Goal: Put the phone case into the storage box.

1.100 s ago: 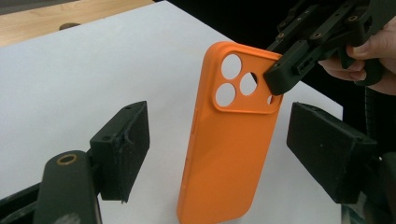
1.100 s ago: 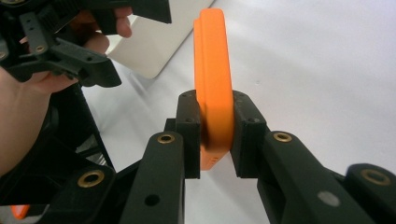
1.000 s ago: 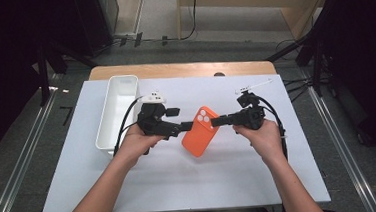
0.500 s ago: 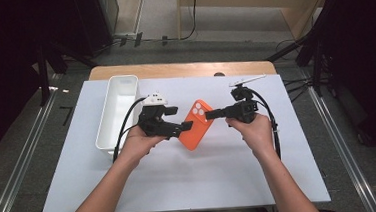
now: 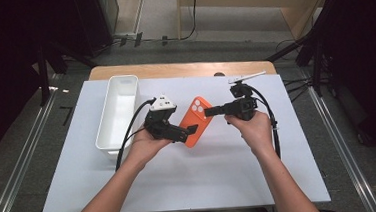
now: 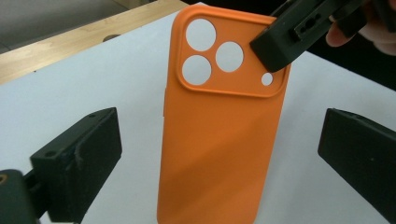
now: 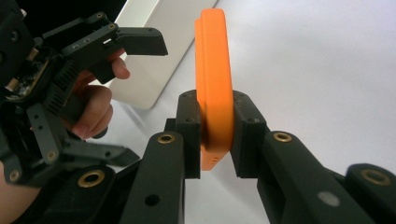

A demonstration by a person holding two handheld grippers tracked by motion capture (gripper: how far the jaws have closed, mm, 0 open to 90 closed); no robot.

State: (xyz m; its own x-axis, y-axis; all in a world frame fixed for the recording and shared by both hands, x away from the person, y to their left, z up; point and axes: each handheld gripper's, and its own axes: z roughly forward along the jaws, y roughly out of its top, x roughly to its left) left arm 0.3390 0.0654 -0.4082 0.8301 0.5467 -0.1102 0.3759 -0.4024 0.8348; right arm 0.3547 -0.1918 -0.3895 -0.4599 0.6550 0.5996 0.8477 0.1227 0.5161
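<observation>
An orange phone case (image 5: 197, 121) with round camera holes is held over the white table, its back toward my left gripper. My right gripper (image 5: 209, 112) is shut on the case's camera-end corner, and in the right gripper view its two jaws pinch the case (image 7: 215, 70) edge-on. My left gripper (image 5: 192, 131) is open at the case's lower end. In the left gripper view the case (image 6: 219, 140) stands between the wide-spread jaws without touching either. The right gripper's black fingertip (image 6: 299, 37) covers the case's top right corner there.
A long white bin (image 5: 119, 113) lies just left of my left hand. The white table (image 5: 181, 186) stretches toward the person. A wooden board (image 5: 173, 69) runs along the table's far edge. Cables trail from both grippers.
The right gripper has drawn slightly left and back with the case, which now stands more upright. The left gripper has shifted a little nearer the case's lower end.
</observation>
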